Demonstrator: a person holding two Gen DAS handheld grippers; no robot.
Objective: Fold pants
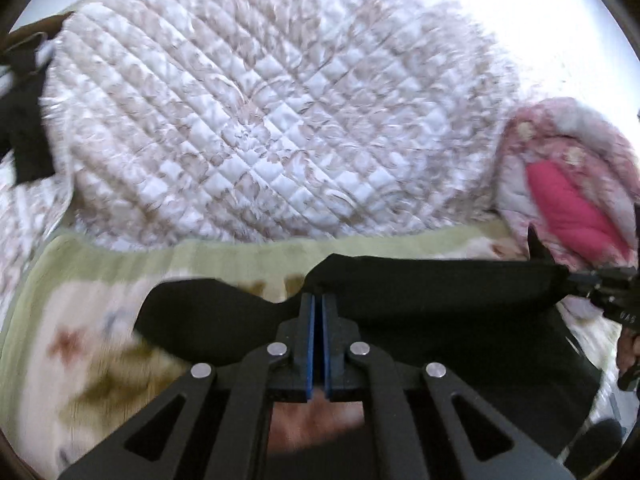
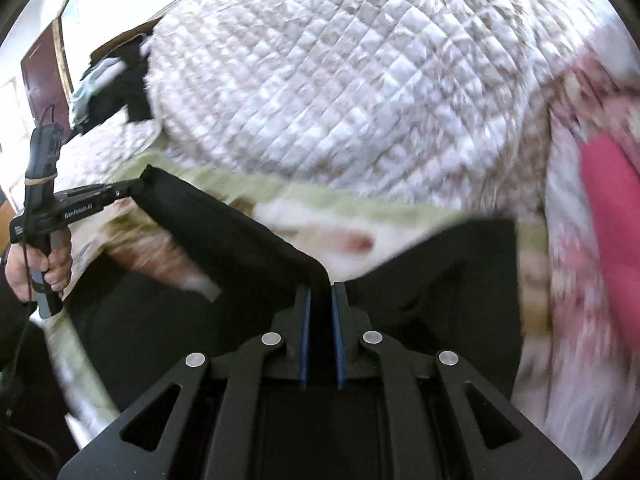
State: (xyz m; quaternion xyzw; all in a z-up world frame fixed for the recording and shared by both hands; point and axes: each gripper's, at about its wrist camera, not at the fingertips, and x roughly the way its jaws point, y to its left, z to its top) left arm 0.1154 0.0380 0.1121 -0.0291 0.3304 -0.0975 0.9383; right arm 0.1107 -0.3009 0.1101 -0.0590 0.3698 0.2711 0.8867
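The black pants (image 1: pixel 420 292) hang stretched between my two grippers above a pale green patterned blanket (image 1: pixel 100 320). My left gripper (image 1: pixel 319 300) is shut on the pants' upper edge. My right gripper (image 2: pixel 320 288) is shut on the same edge of the pants (image 2: pixel 420 280) further along. In the left wrist view the right gripper (image 1: pixel 580 280) pinches the cloth at the far right. In the right wrist view the left gripper (image 2: pixel 132 190) holds the cloth's corner at the left, a hand on its handle.
A white quilted cover (image 1: pixel 260 120) fills the bed behind. A pink and floral quilt (image 1: pixel 568 192) is bunched at the right. Dark clothes (image 2: pixel 116 88) lie at the bed's far left corner.
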